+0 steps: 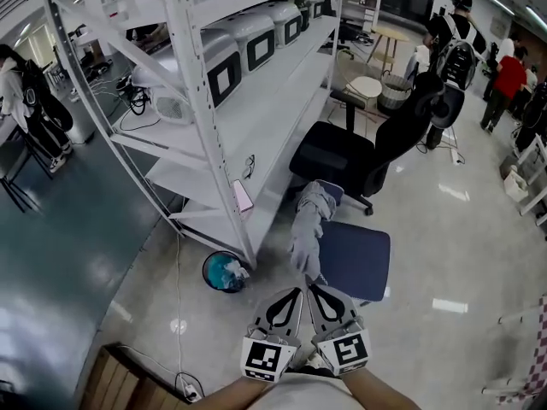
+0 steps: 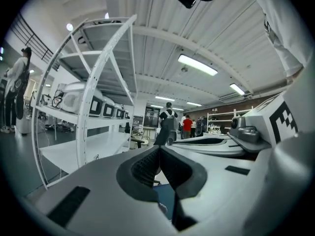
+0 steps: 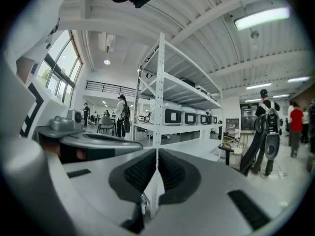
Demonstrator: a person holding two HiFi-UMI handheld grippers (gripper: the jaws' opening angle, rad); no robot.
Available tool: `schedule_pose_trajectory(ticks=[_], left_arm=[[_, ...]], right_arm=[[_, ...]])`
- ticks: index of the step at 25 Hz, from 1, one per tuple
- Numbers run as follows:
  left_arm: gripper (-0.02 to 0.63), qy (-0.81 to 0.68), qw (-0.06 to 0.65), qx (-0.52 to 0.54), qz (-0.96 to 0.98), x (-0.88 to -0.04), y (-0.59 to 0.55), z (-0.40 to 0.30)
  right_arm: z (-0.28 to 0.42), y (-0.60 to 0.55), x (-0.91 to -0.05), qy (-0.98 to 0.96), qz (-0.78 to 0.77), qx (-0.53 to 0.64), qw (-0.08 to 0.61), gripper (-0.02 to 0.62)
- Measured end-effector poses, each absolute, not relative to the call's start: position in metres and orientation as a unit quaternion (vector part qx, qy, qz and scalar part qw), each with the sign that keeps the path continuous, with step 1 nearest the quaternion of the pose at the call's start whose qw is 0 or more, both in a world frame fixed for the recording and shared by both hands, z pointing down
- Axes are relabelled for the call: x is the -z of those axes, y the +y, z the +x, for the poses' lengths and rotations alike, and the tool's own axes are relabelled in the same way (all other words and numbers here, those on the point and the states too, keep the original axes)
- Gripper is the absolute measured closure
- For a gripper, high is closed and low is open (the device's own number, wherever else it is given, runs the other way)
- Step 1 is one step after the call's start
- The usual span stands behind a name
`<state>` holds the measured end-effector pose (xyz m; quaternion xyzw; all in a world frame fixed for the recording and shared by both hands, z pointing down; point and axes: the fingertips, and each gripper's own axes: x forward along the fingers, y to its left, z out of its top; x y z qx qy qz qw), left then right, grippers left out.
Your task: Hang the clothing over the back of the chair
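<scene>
Grey clothing [image 1: 308, 226] hangs down the back of the blue chair [image 1: 359, 261], just ahead of both tools. The left hand-held gripper [image 1: 298, 294] and right hand-held gripper [image 1: 314, 291] sit side by side, each clenched on nothing. A white shelving rack [image 1: 198, 101] stands close on the left with a teal bin [image 1: 224, 272] at its foot. A black office chair [image 1: 346, 156] stands beyond. Only the head view shows the clothing. The right gripper view faces a rack upright [image 3: 158, 107], and the left gripper view looks towards a person with a backpack [image 2: 168, 124].
</scene>
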<state>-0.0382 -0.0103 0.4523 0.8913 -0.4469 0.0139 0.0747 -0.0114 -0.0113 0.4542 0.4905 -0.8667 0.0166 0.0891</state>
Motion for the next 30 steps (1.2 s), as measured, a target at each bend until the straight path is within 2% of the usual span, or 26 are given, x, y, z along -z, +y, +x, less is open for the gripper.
schedule_pose_trajectory(ticks=[30], left_arm=[[0.597,-0.453,0.067,-0.024,0.889,-0.456,0.011,-0.040]], right_arm=[[-0.016,0.014,-0.460,-0.882,0.462,-0.024,0.088,0.578]])
